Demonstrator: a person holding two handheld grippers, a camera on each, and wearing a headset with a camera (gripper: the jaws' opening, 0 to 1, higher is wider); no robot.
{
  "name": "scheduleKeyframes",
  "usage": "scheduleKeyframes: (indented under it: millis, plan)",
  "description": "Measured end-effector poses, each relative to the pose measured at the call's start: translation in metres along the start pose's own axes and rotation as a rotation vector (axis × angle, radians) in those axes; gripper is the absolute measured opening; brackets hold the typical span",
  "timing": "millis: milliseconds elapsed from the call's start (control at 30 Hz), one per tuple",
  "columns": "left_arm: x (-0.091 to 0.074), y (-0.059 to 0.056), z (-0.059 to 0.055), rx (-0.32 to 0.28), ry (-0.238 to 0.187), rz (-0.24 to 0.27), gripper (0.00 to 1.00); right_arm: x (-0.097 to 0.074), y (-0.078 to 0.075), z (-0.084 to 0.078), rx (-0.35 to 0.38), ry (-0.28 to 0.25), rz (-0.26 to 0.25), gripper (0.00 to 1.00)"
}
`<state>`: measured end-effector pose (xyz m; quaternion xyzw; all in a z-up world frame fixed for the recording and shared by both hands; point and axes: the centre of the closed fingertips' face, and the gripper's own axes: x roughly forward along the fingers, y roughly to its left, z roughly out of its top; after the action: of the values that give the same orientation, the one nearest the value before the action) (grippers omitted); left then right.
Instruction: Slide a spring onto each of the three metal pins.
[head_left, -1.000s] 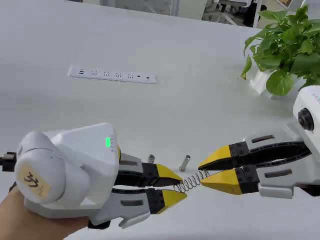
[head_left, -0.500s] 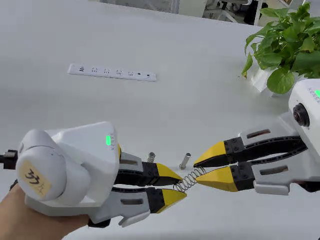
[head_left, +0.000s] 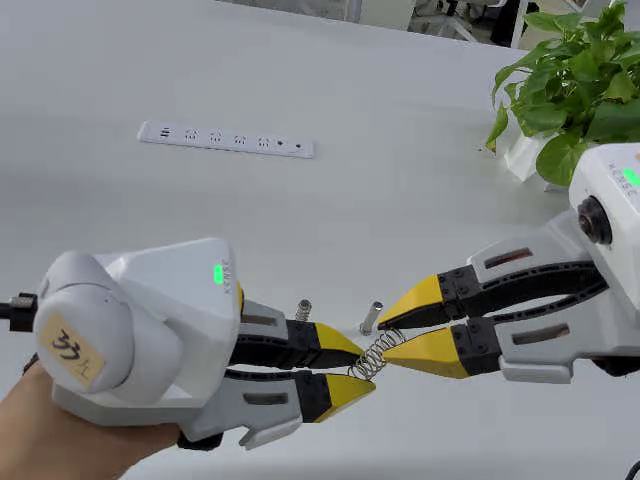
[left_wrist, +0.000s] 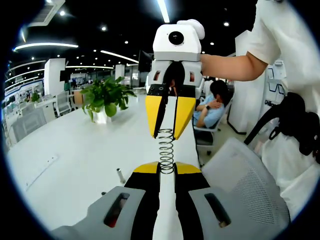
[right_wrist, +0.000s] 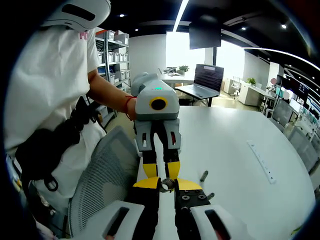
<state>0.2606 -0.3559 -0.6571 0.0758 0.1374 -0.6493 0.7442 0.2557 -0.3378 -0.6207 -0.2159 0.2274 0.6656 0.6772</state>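
A thin metal spring (head_left: 371, 354) hangs in the air between my two grippers, above the white table (head_left: 330, 210). My left gripper (head_left: 365, 368), low on the left, is shut on one end of it. My right gripper (head_left: 384, 338), reaching in from the right, is shut on the other end. In the left gripper view the spring (left_wrist: 166, 150) runs from my own tips (left_wrist: 166, 168) up to the right gripper (left_wrist: 169, 131). Whether a pin lies inside the spring is hidden. On the table stand a pin wearing a spring (head_left: 303, 311) and a bare pin (head_left: 371, 317).
A white power strip (head_left: 225, 140) lies farther back on the table. A potted green plant (head_left: 575, 85) stands at the back right. In the right gripper view the person's body and a grey mesh chair (right_wrist: 100, 185) are behind the left gripper (right_wrist: 160, 172).
My right gripper has moved left toward the left gripper, and the span of spring between the tips has grown shorter. The left gripper has stayed about where it was.
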Motion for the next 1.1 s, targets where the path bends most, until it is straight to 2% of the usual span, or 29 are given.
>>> scheduleKeyframes:
  millis: [700,800,900,1100]
  plan:
    - [-0.0014,0.0002,0.0018,-0.005,-0.023,0.01,0.06,0.0027,0.0012,0.0012,-0.028,0.057,0.041,0.07]
    - [-0.0015,0.0004,0.0013,-0.005,-0.023,0.011,0.06,0.0023,0.0006,0.0021,-0.015,0.063,0.045,0.12]
    - [-0.0016,0.0004,0.0009,-0.005,-0.022,0.012,0.06,0.0006,0.0008,0.0007,-0.022,0.092,0.057,0.14]
    - [0.0015,0.0014,-0.0031,0.002,-0.002,0.02,0.06,-0.0007,-0.0002,-0.0063,-0.099,0.222,0.104,0.14]
